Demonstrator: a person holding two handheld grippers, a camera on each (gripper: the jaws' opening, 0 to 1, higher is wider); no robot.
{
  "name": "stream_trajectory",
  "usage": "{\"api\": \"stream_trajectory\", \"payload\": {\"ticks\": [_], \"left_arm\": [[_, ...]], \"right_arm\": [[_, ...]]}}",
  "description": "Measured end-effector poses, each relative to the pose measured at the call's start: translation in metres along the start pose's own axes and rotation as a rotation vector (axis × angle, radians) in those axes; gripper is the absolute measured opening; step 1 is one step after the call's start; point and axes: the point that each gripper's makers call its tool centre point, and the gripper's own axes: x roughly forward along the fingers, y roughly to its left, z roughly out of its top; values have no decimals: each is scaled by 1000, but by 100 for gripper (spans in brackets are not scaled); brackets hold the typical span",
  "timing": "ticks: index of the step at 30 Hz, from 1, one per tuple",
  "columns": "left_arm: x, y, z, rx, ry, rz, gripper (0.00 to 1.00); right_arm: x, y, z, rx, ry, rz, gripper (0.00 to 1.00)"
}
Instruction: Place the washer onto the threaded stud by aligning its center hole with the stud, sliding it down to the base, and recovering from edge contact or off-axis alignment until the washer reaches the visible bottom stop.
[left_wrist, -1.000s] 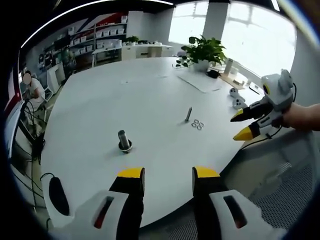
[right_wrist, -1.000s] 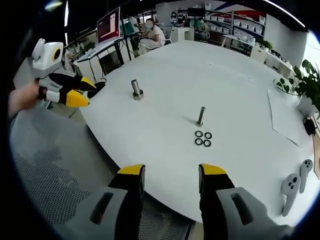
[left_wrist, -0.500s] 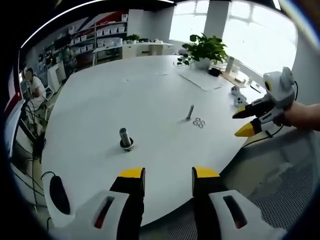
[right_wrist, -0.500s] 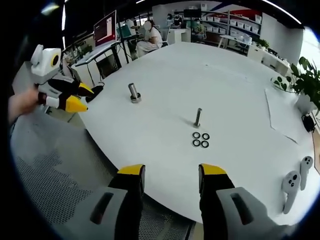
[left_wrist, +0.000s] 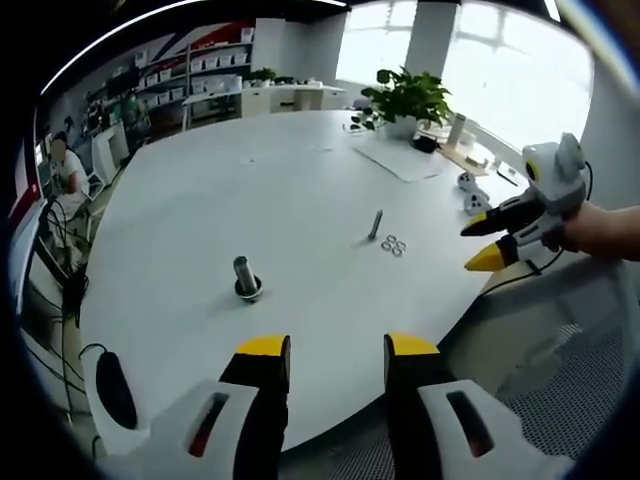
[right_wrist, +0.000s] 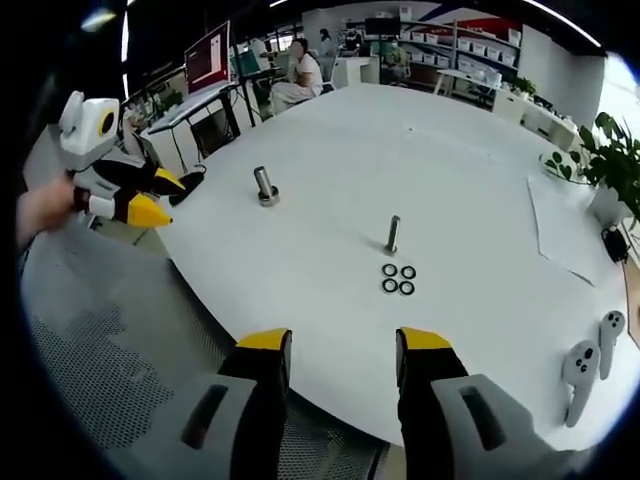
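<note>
While four small dark ring washers (right_wrist: 398, 279) lie beside the upright grey threaded stud (right_wrist: 392, 235) on the round white table (right_wrist: 470, 200), the left gripper (left_wrist: 326, 350) and right gripper (right_wrist: 341, 345) hover apart, jaws spread, empty.

Four dark washers (right_wrist: 398, 279) clustered flat just beside upright threaded stud (right_wrist: 392, 235).

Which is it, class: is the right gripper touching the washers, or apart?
Apart. Right gripper view: right gripper is open at the table edge, bare tabletop before the washers.

Bright window (left_wrist: 520, 70) daylight — soft shadows, fisheye-warped edges
</note>
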Motion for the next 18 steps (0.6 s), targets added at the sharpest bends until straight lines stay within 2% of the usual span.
{"api": "stream_trajectory", "payload": {"ticks": [18], "left_arm": [[0,1,1,-2,-1,-6,35]], "right_arm": [[-2,-7,5,8,0,-25,44]]}}
